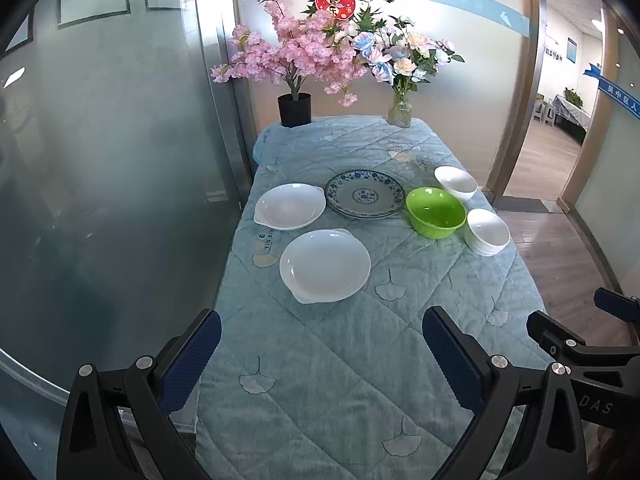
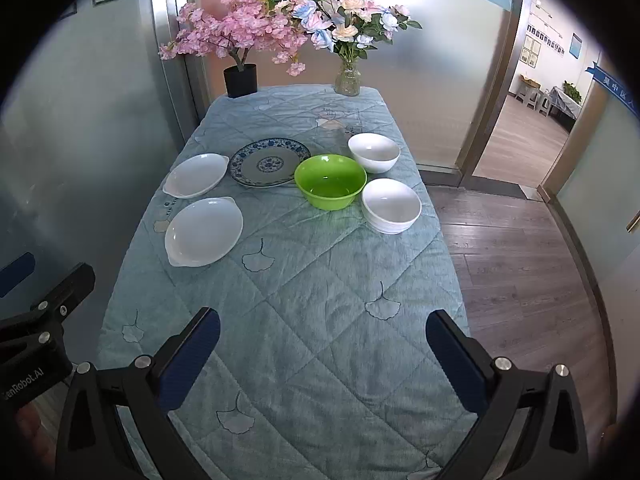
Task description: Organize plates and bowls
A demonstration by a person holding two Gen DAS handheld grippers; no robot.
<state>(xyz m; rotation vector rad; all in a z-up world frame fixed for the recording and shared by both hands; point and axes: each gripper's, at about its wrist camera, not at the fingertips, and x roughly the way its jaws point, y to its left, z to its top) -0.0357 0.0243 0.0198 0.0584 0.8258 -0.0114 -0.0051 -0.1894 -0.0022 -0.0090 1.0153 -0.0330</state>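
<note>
Plates and bowls: six lots, laid out across the middle of a table covered by a blue quilted cloth (image 2: 320,320), none yet gathered. No item is held; the sorting is judged not yet begun.

Listed left to right:
- Far white eared plate (image 2: 196,175), shallow, glossy, small lugs at the rim.
- Near white eared plate (image 2: 204,232), same pattern, set just in front of the first and apart from it.
- Blue-and-white patterned plate (image 2: 270,162), flat, floral border, central medallion; its rim is met or slightly overlapped by the next item.
- Green bowl (image 2: 330,181), plastic-looking, deep, empty.
- Far white bowl (image 2: 374,152), single, behind the green one.
- Stacked white bowls (image 2: 391,205), several nested, near the right edge of the cloth.

Tools: left gripper (image 1: 322,334) is carried with jaws spread wide and nothing between them; right gripper (image 2: 323,334) likewise. Both are held over the near end of the table, well apart from the crockery.

Next move, as judged: a rim grasp would be called for, perhaps one eared plate lifted onto its twin, or the single bowl nested into the stack.

Background: potted pink blossom tree (image 2: 240,40), glass vase of roses (image 2: 347,76).
</note>
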